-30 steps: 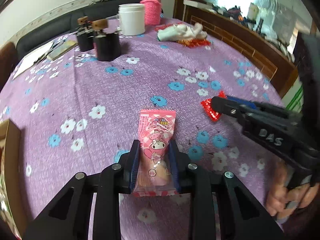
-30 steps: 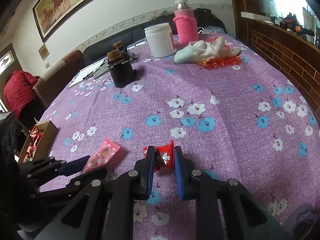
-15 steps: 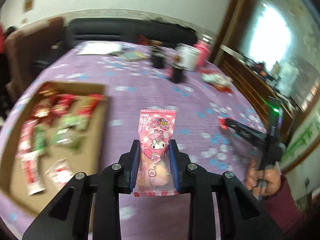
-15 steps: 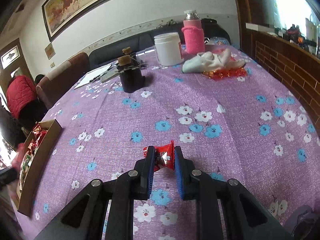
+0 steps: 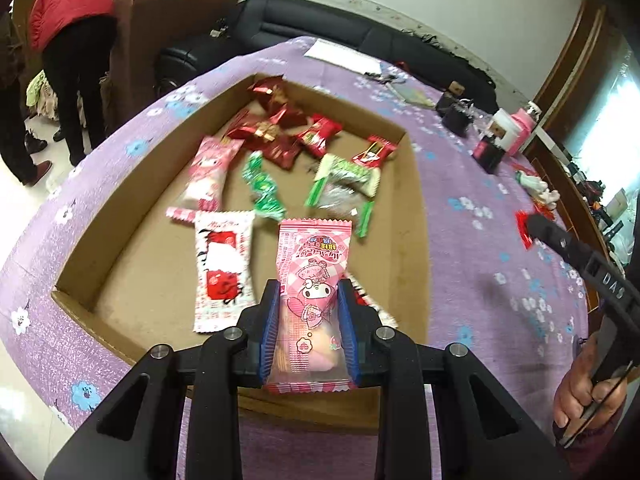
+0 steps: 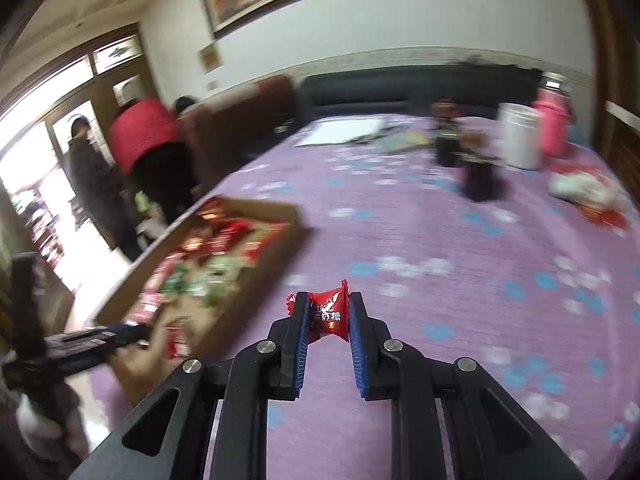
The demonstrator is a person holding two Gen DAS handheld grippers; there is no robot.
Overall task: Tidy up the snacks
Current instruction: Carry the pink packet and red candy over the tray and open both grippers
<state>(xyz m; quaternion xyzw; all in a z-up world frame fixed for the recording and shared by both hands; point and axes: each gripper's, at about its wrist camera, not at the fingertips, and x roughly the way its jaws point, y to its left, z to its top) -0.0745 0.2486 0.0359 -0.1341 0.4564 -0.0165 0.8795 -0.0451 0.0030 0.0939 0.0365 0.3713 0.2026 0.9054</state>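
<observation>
The left claw [image 5: 308,320] held a pink packet [image 5: 311,292] tight between its blue pads, and the packet stood upright over the near part of a cardboard box [image 5: 408,216]. The packet was pink with a checked pattern and a cartoon rabbit face, and its lower part was clear, with something pale orange and pink inside. Just beside it in the box lay a white and red packet [image 5: 224,272]; farther in were green sweets [image 5: 262,188], a second pink packet [image 5: 206,178] and some dark red sweets [image 5: 276,128]. The box sat on a purple cloth [image 5: 472,240] with blue and white flowers. The right claw [image 6: 329,316] was closed on a red sweet [image 6: 329,314], a small shiny wrapper with white letters and twisted ends, held above the cloth and to the right of the box. In the right wrist view the surroundings were blurred. At the far end of the table stood a white jar [image 6: 520,138], a pink bottle [image 6: 552,126] and dark jars [image 6: 478,180], well apart from both claws. Behind the table a person in a red jacket [image 5: 70,4] bent near a brown chair [image 5: 168,24].
</observation>
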